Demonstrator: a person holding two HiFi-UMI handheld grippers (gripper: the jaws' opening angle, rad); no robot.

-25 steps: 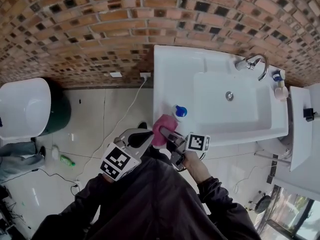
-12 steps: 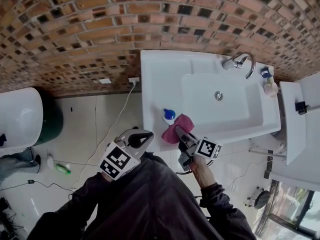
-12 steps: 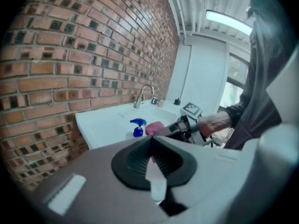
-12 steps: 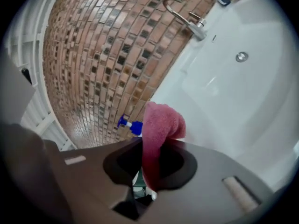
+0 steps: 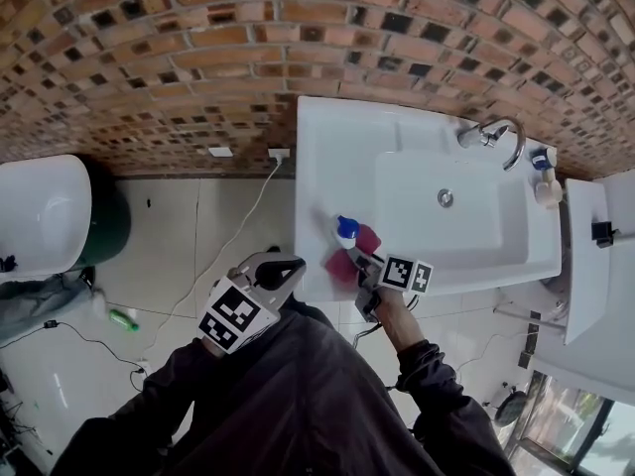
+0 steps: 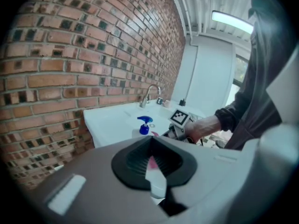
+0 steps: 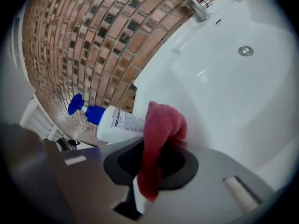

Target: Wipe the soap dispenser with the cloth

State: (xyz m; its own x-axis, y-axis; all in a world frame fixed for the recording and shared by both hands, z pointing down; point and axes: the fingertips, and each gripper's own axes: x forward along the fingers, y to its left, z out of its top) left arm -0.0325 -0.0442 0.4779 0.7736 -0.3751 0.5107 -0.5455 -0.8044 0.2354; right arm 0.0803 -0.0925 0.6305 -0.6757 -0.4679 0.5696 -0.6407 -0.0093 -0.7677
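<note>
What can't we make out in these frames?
Print on the soap dispenser: right gripper view, too blurred to read.
Whether the cloth presses the dispenser: the cloth's own fold covers that spot; head view too small.
The small blue-topped item beside the tap: head view, too small to identify.
</note>
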